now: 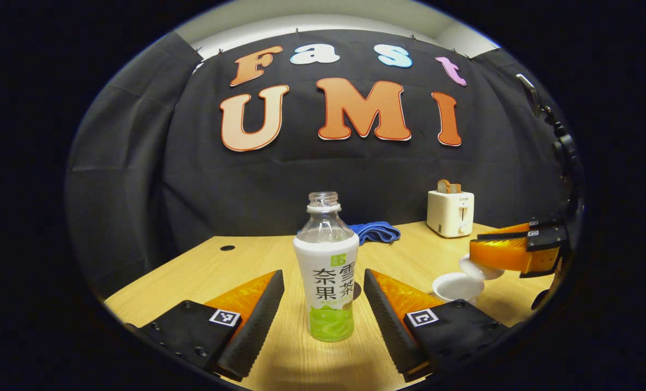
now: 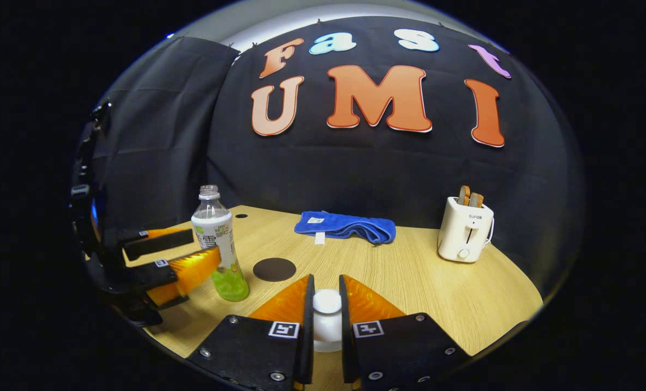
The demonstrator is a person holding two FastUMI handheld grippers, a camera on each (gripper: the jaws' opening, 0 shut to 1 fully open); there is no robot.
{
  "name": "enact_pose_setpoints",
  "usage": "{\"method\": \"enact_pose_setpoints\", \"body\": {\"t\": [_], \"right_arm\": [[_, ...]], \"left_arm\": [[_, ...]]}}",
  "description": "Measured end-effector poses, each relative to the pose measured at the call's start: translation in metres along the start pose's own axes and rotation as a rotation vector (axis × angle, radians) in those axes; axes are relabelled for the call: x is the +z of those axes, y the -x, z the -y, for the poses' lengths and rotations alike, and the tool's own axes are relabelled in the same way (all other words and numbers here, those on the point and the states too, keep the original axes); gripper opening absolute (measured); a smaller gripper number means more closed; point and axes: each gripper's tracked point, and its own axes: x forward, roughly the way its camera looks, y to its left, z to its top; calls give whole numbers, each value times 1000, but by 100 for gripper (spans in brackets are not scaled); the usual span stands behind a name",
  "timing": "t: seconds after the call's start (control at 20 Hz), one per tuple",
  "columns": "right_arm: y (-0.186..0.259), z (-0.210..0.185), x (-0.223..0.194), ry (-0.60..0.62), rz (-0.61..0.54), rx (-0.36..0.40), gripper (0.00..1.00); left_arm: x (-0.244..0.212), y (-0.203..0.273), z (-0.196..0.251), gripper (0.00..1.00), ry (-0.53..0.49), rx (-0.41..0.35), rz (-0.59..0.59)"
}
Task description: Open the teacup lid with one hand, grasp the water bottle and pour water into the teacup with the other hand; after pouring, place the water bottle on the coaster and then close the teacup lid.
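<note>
An uncapped clear bottle (image 1: 325, 271) with a white and green label stands upright on the wooden table. My left gripper (image 1: 323, 304) is open, one finger on each side of the bottle without touching it. The right gripper view has the same bottle (image 2: 217, 244) and left gripper (image 2: 184, 255) at the left. My right gripper (image 2: 327, 309) is shut on the knob of the white teacup lid (image 2: 327, 301). Seen from the left gripper, the right gripper (image 1: 483, 244) holds the lid (image 1: 477, 269) tilted just above the open white teacup (image 1: 456, 286).
A dark round coaster (image 2: 274, 269) lies on the table (image 2: 409, 271) just right of the bottle. A folded blue towel (image 2: 347, 225) lies toward the back. At the back right stands a white toaster (image 2: 464, 231) with bread in it.
</note>
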Motion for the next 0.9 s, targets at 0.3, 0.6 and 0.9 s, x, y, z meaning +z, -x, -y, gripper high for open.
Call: {"method": "enact_pose_setpoints", "body": {"t": [0.3,0.6,0.9], "right_arm": [[11,11,13,-19,37,-14,22],[18,17,13,-24,46,-16,22],[23,26,15,-31,50,-30,22]], "left_arm": [[-31,-23,2,89,106,-3,-78],[-28,-36,1,77,100,-18,-24],[-31,-38,-1,65,50,-10,-32]]}}
